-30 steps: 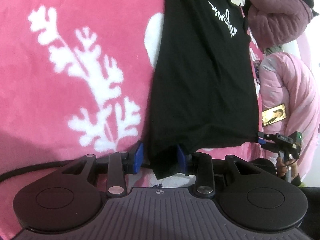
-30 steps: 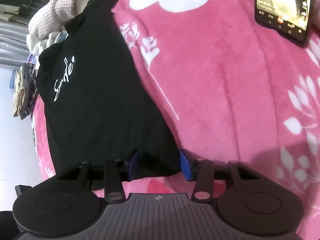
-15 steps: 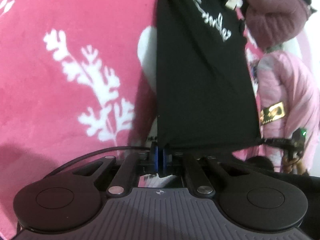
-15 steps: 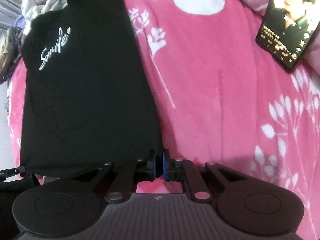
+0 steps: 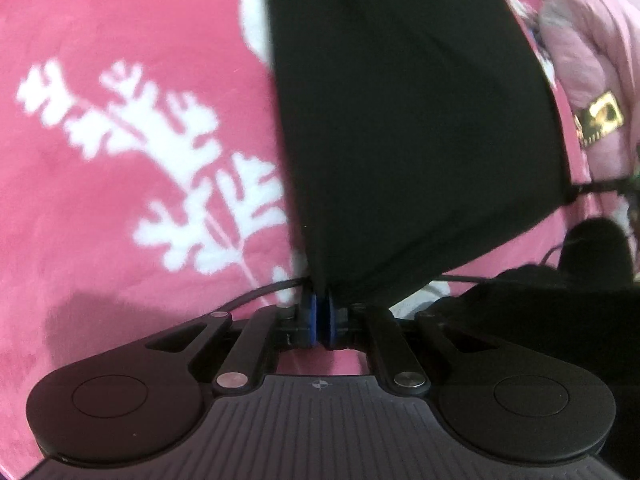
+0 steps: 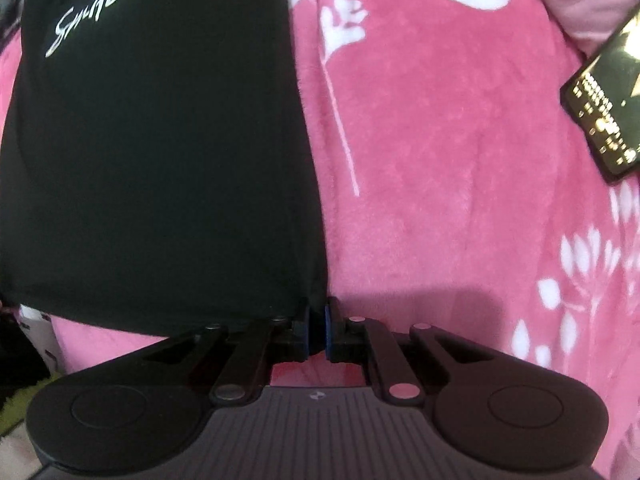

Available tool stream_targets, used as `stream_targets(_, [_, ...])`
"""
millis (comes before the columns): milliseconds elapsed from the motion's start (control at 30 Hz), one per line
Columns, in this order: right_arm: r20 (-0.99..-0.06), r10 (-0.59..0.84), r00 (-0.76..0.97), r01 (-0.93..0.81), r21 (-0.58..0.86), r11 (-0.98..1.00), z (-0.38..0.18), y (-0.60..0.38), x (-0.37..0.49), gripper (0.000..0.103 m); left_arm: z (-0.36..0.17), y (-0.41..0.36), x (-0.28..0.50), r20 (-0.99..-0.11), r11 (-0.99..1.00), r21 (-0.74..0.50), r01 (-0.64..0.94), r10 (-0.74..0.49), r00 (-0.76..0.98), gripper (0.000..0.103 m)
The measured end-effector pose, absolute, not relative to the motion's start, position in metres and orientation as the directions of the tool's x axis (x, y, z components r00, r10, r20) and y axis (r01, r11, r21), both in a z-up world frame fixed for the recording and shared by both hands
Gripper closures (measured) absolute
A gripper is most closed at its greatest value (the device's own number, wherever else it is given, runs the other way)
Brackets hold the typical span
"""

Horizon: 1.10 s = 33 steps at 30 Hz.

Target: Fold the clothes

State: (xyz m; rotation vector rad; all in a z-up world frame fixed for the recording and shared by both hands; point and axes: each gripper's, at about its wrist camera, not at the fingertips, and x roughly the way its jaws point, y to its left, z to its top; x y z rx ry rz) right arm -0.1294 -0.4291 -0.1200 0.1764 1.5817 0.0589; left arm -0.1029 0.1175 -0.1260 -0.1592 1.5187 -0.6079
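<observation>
My left gripper [image 5: 323, 314] is pinched on the bottom left corner of the black T-shirt [image 5: 408, 128]; its blue pads [image 5: 310, 316] have only a thin fold of cloth between them, and the jaws have eased apart slightly on that fold after clamping. The hem rises from the pads toward 2 o'clock and the cloth hangs lifted and taut above the pink blanket [image 5: 120, 240]. Only this view shows the white branch print [image 5: 160, 160] at 9 o'clock, the black cable [image 5: 256, 294] running in just left of my pads, and a person's pink padded sleeve [image 5: 592, 40] at 2 o'clock. A small yellow-lit screen shows there too, blurred.

My right gripper [image 6: 318, 330] is clamped on the other bottom corner of the shirt [image 6: 160, 160], with cloth pinched between the nearly closed pads [image 6: 329, 332]. This view alone shows the white script lettering [image 6: 88, 12] at 11 o'clock, clearly readable as handwriting. It also shows the phone [image 6: 608, 104] lying on the blanket [image 6: 440, 160] at 2 o'clock, screen lit, well apart from the shirt. A white flower stem [image 6: 340, 120] runs beside the shirt's right edge.
</observation>
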Motion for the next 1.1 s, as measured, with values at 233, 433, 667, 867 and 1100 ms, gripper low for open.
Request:
stream_targets(233, [-0.985, 0.153, 0.085, 0.175, 0.166, 0.971, -0.091, -0.443, -0.16, 0.062, -0.105, 0.151, -0.114, -0.875, 0.848, -0.473, 0.238, -0.485, -0.008, 0.078])
stream_targets(433, [-0.914, 0.147, 0.379, 0.261, 0.258, 0.93, -0.024, -0.461, -0.199, 0.062, -0.054, 0.207, -0.113, -0.904, 0.913, -0.381, 0.146, -0.401, 0.149, 0.071])
stream_targets(667, [-0.569, 0.12, 0.814, 0.056, 0.282, 0.958, 0.043, -0.43, -0.21, 0.042, 0.009, 0.18, -0.055, -0.834, 0.925, -0.326, 0.196, -0.379, 0.401, 0.052])
stream_targets(867, [-0.512, 0.248, 0.822, -0.056, 0.361, 0.931, 0.02, -0.396, -0.154, 0.036, 0.024, 0.093, -0.003, -0.775, 0.874, -0.354, 0.332, -0.473, 0.418, 0.033])
stream_targets(1100, [-0.564, 0.34, 0.752, -0.112, 0.399, 0.91, -0.029, -0.349, -0.059, 0.037, -0.016, 0.061, 0.028, -0.832, 0.874, -0.417, 0.25, -0.478, 0.282, 0.032])
